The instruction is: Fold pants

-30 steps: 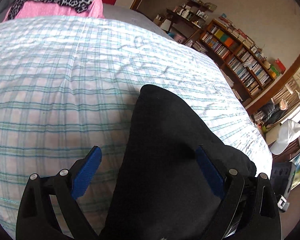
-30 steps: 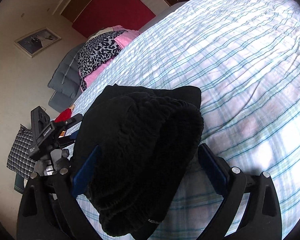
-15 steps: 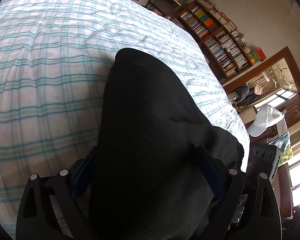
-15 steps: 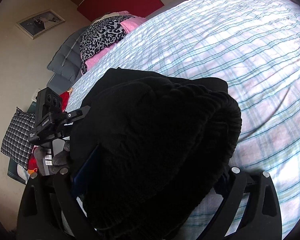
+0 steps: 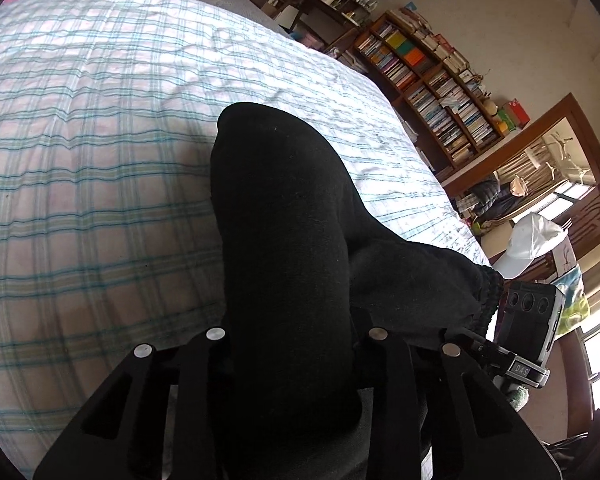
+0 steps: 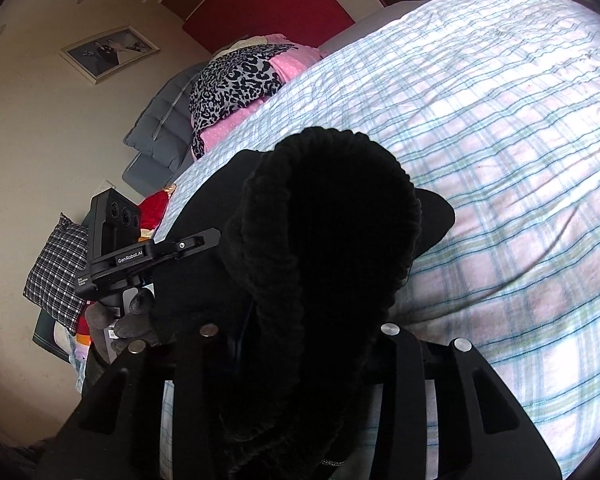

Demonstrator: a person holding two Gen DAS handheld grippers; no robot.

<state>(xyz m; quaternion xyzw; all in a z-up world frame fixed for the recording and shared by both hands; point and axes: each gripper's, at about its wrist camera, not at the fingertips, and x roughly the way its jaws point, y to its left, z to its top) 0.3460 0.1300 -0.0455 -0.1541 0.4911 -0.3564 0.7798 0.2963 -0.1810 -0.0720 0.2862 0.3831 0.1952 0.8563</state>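
Note:
The black pants (image 5: 284,220) lie bunched on the plaid bed sheet (image 5: 80,160) near its front edge. My left gripper (image 5: 294,344) is shut on a thick fold of the pants, which hides its blue pads. My right gripper (image 6: 300,340) is shut on the ribbed waistband end of the pants (image 6: 332,216), which rises in a hump between the jaws. The left gripper's body shows in the right wrist view (image 6: 140,256), and the right gripper's body shows in the left wrist view (image 5: 528,320).
A pink and leopard-print pile (image 6: 240,76) lies at the head of the bed. Bookshelves (image 5: 428,80) line the far wall. A white cap (image 5: 528,244) hangs beside the bed. A checked bag (image 6: 56,276) sits on the floor at the left.
Both grippers have closed from open onto the black pants. The blue pads that showed before are now buried in the cloth.

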